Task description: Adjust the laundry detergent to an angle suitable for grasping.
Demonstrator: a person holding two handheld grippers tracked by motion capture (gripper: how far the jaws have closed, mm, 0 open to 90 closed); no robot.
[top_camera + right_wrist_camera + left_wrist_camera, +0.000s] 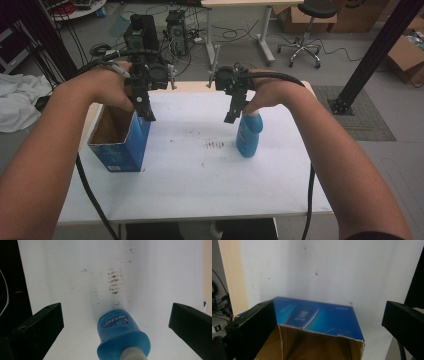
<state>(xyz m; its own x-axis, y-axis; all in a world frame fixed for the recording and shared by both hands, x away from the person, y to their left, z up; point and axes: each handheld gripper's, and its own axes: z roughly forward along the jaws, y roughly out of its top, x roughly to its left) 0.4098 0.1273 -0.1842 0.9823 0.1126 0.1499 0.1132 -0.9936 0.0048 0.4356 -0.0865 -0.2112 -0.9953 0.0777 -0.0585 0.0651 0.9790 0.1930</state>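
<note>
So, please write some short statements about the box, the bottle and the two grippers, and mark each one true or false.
1. The box is open at the top. True.
2. The bottle lies flat on the table. False: it stands upright.
3. The left gripper is above the box, with its jaws wide apart. True.
4. The right gripper is shut on the bottle. False: its jaws stand wide open, with the bottle between them and untouched.
5. The bottle is inside the box. False: it stands on the table, apart from the box.
6. The bottle is blue with a pale cap. True.
</note>
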